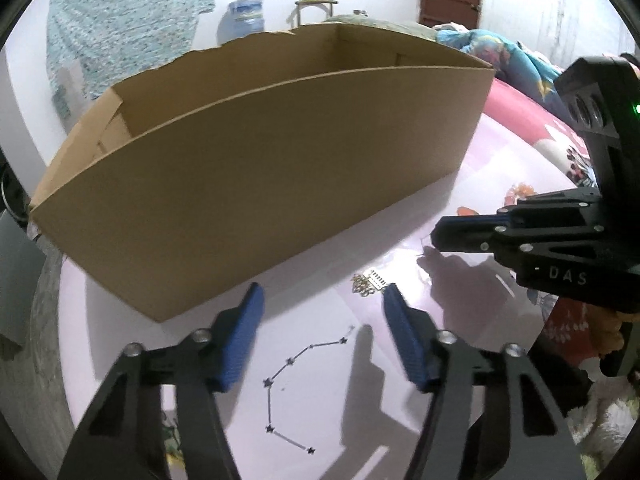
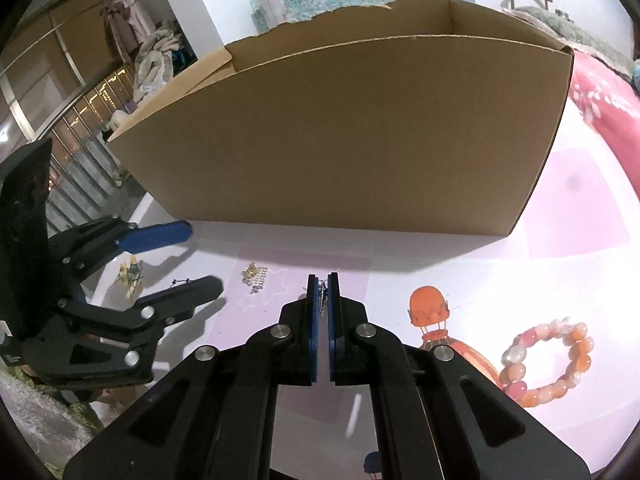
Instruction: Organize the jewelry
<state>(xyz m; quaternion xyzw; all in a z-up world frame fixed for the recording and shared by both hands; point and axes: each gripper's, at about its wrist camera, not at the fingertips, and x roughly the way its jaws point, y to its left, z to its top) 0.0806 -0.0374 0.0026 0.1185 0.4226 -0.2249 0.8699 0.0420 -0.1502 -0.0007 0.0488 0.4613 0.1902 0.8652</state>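
A thin star-link chain (image 1: 294, 384) lies on the pale sheet between the fingers of my open left gripper (image 1: 322, 300). A small pile of gold earrings with a white card (image 1: 370, 282) lies just beyond its right finger and also shows in the right wrist view (image 2: 256, 274). My right gripper (image 2: 323, 280) is shut on a small silvery jewelry piece (image 2: 323, 292) pinched between its blue pads, low over the sheet. It also shows in the left wrist view (image 1: 440, 236). A pink and orange bead bracelet (image 2: 548, 360) lies to its right. An open cardboard box (image 1: 260, 168) stands behind.
The cardboard box (image 2: 340, 132) has a high front wall close ahead of both grippers. The surface is a pink printed bedsheet (image 2: 580, 208) with an orange balloon print (image 2: 428, 308). Bedding (image 1: 512, 60) lies at the far right, and a window grille (image 2: 80, 152) at the far left.
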